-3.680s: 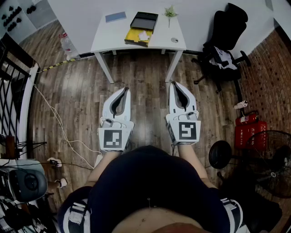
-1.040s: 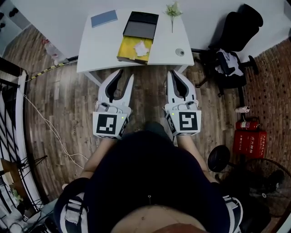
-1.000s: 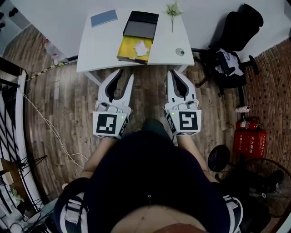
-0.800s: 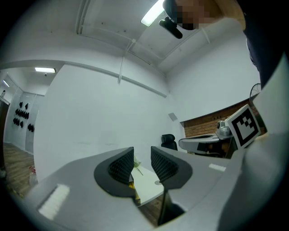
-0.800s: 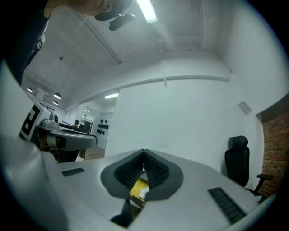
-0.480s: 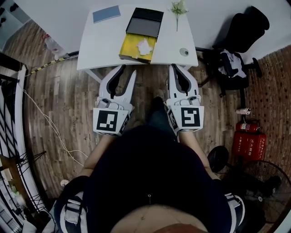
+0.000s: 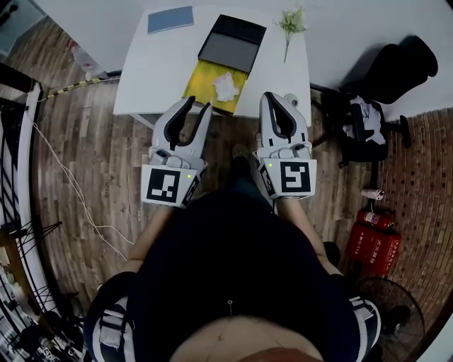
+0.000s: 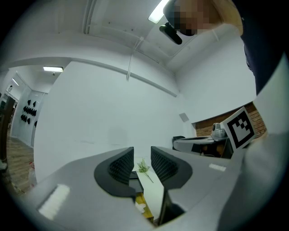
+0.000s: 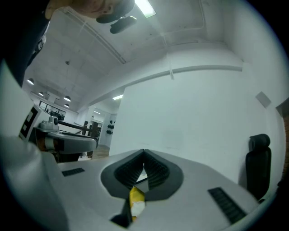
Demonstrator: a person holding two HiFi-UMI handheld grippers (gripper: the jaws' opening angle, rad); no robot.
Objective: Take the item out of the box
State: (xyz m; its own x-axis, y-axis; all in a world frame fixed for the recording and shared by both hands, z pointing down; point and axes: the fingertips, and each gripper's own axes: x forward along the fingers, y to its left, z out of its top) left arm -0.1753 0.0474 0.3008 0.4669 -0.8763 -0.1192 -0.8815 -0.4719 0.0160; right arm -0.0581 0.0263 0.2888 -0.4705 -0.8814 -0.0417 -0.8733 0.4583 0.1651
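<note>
An open box lies on the white table (image 7: 156, 71): a black lid (image 7: 232, 44) at the back and a yellow tray (image 7: 205, 79) in front. A crumpled white item (image 7: 225, 86) rests in the tray. My left gripper (image 7: 197, 106) hovers at the table's front edge, just left of the tray, open with nothing between its fingers. In the left gripper view (image 8: 142, 159) the tray (image 8: 141, 201) shows below the gap. My right gripper (image 7: 273, 97) is shut and empty over the table's front right part. Its view (image 9: 144, 156) shows the pads meeting, with the yellow tray (image 9: 135, 195) beneath.
A blue book (image 7: 170, 19) lies at the table's back left and a green sprig (image 7: 291, 25) at the back right. A small round object (image 7: 291, 99) sits beside my right gripper. A black office chair (image 7: 386, 74) and red fire extinguishers (image 7: 371, 244) stand to the right. A cable (image 7: 67, 191) trails on the floor.
The person has walked up to the table, so both grippers now reach its front edge. The left jaws, narrow in the earliest frame, stand apart since a second ago.
</note>
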